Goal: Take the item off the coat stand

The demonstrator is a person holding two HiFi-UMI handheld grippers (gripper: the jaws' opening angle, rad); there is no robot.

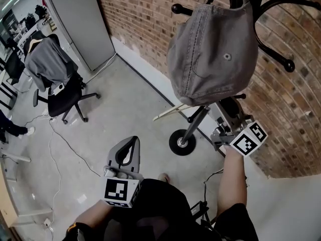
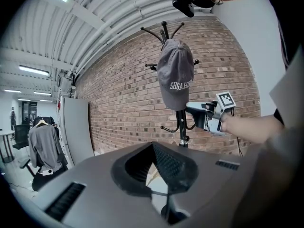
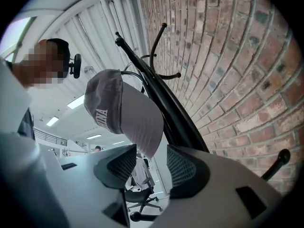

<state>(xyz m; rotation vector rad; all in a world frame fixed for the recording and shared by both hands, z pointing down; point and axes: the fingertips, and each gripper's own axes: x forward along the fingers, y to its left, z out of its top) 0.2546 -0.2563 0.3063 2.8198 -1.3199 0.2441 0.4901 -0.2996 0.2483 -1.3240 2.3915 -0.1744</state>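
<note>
Right gripper (image 3: pixel 152 167): gaping, gripping nothing.
Pointing up at grey fabric cap (image 3: pixel 126 110) on black metal coat stand (image 3: pixel 166 113); holding left gripper (image 1: pixel 131 147) closed, empty.

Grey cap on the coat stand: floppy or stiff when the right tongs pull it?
Probably floppy and light: the cap sags in soft folds on the coat stand. Its brim holds a curve, so it is likely the firmer bite for the open right tongs. It may snag on a hook unless lifted upward.
</note>
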